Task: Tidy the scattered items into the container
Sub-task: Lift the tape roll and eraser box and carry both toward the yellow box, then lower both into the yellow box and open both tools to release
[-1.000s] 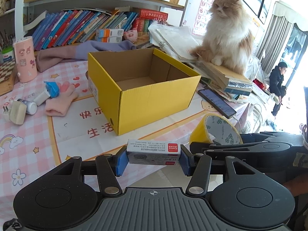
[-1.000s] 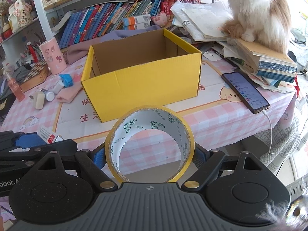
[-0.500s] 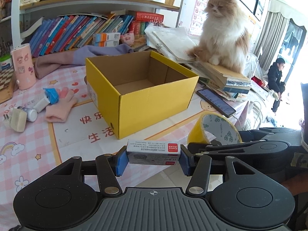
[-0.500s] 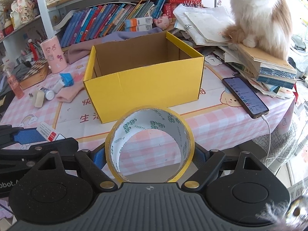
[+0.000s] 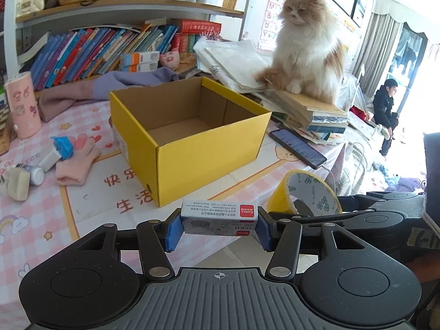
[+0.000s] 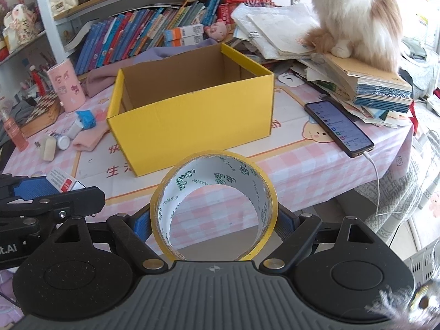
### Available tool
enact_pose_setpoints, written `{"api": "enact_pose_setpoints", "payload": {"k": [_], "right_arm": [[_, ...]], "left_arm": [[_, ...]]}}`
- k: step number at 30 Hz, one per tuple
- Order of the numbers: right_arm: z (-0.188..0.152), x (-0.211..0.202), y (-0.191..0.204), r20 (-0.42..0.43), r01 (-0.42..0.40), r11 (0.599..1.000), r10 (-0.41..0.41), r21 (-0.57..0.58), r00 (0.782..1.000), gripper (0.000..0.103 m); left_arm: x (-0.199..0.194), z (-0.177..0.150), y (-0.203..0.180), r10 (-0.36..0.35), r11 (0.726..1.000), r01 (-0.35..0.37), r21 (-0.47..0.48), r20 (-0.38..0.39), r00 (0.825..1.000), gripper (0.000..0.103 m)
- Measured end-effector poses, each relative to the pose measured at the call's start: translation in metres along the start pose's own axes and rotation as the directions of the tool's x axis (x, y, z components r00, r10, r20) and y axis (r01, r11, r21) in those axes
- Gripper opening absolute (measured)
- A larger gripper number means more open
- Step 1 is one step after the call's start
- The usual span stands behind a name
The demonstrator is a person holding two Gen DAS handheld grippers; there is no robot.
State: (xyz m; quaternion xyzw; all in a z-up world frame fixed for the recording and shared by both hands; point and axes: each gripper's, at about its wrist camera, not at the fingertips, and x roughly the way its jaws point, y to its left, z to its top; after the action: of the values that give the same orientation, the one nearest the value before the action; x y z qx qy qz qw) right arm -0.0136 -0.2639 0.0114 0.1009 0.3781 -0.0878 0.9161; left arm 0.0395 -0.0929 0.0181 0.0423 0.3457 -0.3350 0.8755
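Note:
An open yellow cardboard box (image 5: 209, 159) stands empty on the pink checked table; it also shows in the right wrist view (image 6: 192, 123). My left gripper (image 5: 218, 224) is shut on a small white staple box (image 5: 220, 216), held above the table's near edge in front of the yellow box. My right gripper (image 6: 213, 220) is shut on a yellow tape roll (image 6: 213, 203), also seen in the left wrist view (image 5: 302, 195). Left of the yellow box lie a pink glove (image 5: 77, 159), a blue-capped tube (image 5: 56, 151), a small bottle (image 5: 33, 174) and a charger plug (image 5: 18, 184).
A cat (image 5: 305, 46) sits on a stack of books (image 5: 310, 112) right of the box. A phone (image 5: 297, 147) on a cable lies at the table's right edge. A pink cup (image 5: 23, 104), purple cloth (image 5: 96, 90) and bookshelf stand behind.
Both grippers have risen and moved slightly toward the yellow box, each still holding its item. The box's inside shows more fully.

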Motion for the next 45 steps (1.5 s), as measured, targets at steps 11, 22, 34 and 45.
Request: {"api": "enact_pose_setpoints", "payload": {"k": [11, 22, 34, 45], "right_arm": [[0.039, 0.012, -0.027, 0.077, -0.008, 1.0, 0.009, -0.014, 0.997, 0.084], [0.119, 0.029, -0.045, 0.191, -0.076, 0.98, 0.112, -0.186, 0.975, 0.084], [0.192, 0.107, -0.034, 0.118, -0.149, 0.818, 0.255, -0.556, 0.96, 0.084], [0.188, 0.203, 0.014, -0.153, -0.238, 0.388, 0.236, -0.891, 0.96, 0.084]], "left_arm": [[0.019, 0.043, -0.012, -0.008, 1.0, 0.007, 0.023, 0.06, 0.998, 0.053], [0.042, 0.095, -0.008, 0.058, 0.997, -0.05, -0.052, 0.158, 0.986, 0.053], [0.104, 0.147, 0.021, 0.201, 0.979, -0.195, -0.065, 0.119, 0.972, 0.053], [0.194, 0.144, 0.039, 0.308, 0.947, -0.294, 0.126, -0.109, 0.945, 0.053]]}}
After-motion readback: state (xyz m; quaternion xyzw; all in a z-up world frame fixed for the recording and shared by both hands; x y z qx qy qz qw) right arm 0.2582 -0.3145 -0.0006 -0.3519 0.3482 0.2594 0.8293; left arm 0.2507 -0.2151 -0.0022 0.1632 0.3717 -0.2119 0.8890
